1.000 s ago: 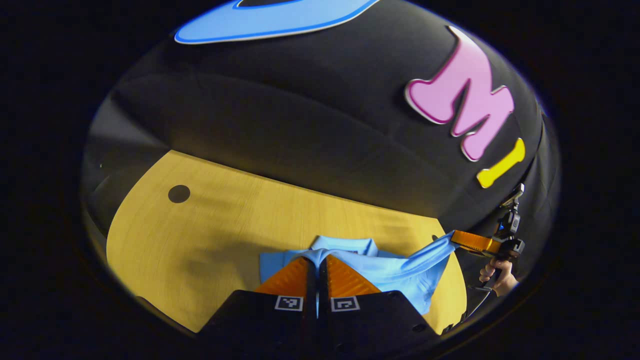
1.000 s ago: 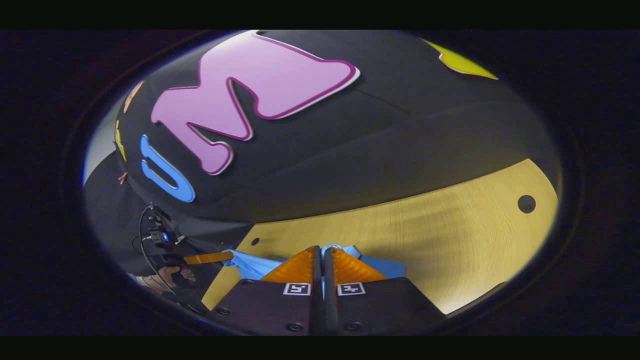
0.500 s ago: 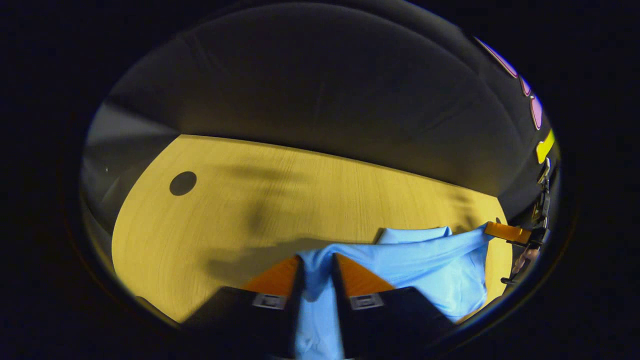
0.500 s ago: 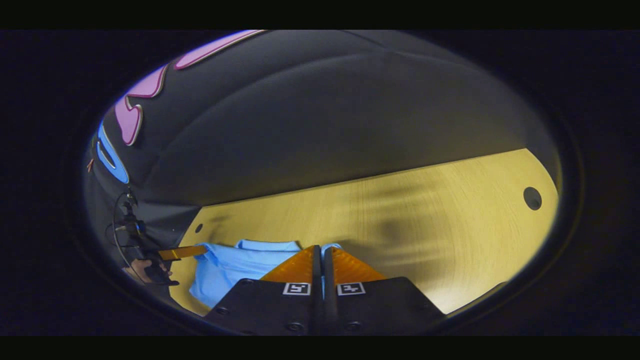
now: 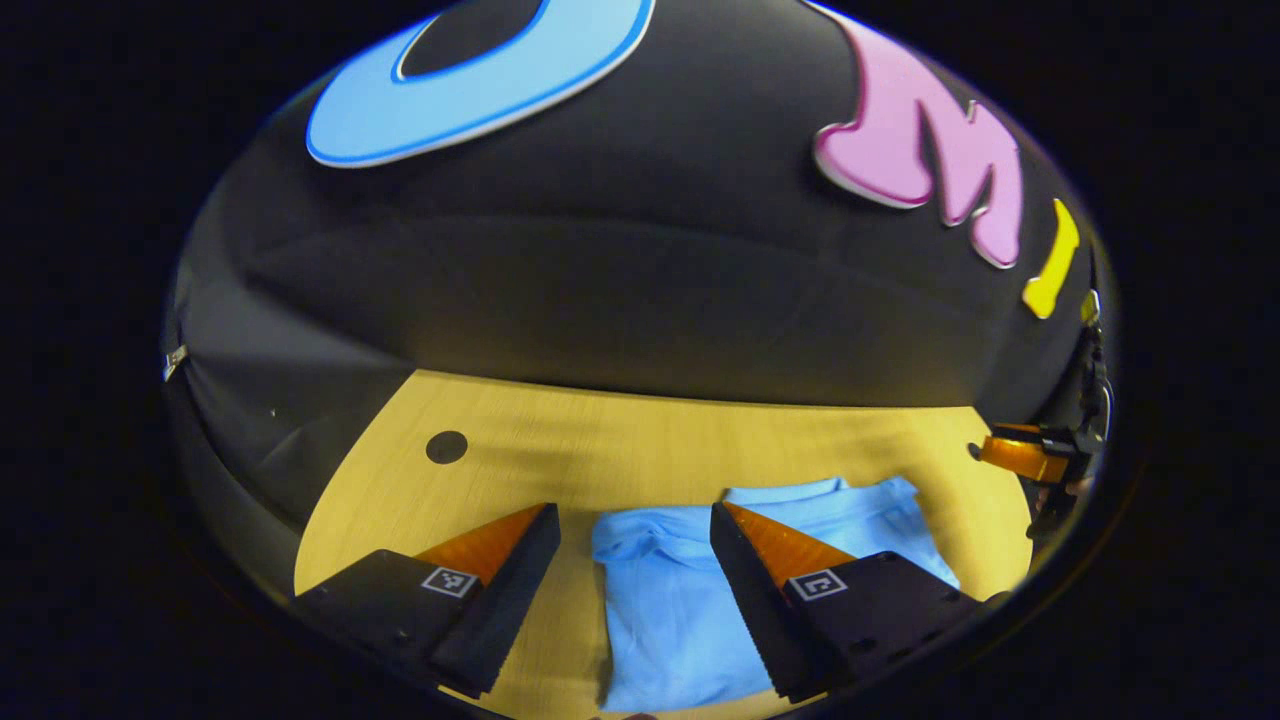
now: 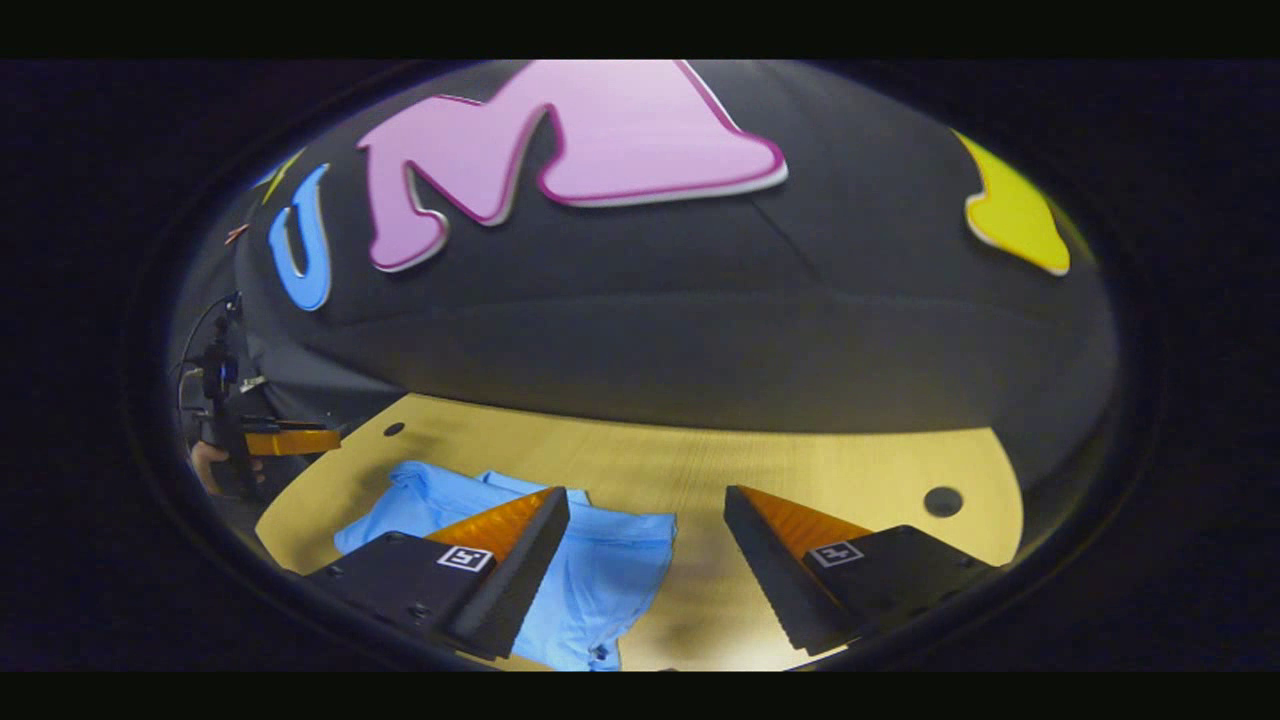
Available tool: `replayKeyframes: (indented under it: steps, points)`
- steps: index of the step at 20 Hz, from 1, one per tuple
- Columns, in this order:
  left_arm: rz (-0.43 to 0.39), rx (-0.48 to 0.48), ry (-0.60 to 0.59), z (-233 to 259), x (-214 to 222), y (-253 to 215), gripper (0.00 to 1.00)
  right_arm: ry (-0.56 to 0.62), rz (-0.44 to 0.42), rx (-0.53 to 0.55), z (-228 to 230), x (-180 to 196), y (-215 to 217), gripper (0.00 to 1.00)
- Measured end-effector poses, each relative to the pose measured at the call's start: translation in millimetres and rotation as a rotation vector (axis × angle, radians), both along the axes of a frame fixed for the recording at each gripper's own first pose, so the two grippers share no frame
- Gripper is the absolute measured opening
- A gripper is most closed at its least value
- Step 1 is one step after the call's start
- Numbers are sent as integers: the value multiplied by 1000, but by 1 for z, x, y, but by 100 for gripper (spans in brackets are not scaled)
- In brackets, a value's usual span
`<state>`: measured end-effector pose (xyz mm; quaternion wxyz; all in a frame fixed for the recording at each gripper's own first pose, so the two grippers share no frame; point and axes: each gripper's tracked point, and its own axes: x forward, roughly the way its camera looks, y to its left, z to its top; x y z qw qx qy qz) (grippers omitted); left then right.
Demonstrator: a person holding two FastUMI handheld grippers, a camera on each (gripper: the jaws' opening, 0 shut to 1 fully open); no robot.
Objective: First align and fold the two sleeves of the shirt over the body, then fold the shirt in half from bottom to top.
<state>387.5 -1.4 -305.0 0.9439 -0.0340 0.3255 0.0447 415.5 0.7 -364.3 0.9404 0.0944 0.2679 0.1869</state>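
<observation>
A light blue shirt [image 5: 660,590] lies folded on the wooden table [image 5: 620,450], its collar toward the far side. My left gripper [image 5: 632,515] stands open above the shirt's left edge, with nothing between its fingers. In the right gripper view the same shirt [image 6: 600,570] lies at lower left, and my right gripper [image 6: 645,495] is open over its right edge, holding nothing. Each gripper also appears far off in the other's view: the right gripper [image 5: 1020,458] at the right edge, the left gripper [image 6: 285,440] at the left edge with a hand [image 6: 205,462] on its grip.
The table has round dark holes [image 5: 446,446] [image 6: 942,501] near its far corners. The booth's black cloth wall [image 5: 640,290] rises right behind the table's far edge. Bare wood lies beyond the shirt on the far side.
Both grippers were shut on the shirt's fabric, carrying it over the body; now both have opened and let go, and the shirt lies flat on the table. Both cameras have tilted up.
</observation>
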Motion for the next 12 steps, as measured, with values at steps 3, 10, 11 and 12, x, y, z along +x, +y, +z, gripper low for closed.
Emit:
replayKeyframes:
  steps: [3, 10, 11, 12]
  points:
    - [20, -6, -60, 36, -57, -16, 97, -70, 25, -8, 43, -31, 7, 98]
    - [-20, -31, -210, 106, -200, -63, 97, -265, 10, -83, 136, -148, 25, 98]
    - [-38, -26, -239, 115, -221, -69, 97, -294, 2, -93, 149, -169, 27, 98]
    - [-50, -17, -259, 122, -243, -75, 97, -322, -8, -113, 162, -192, 26, 98]
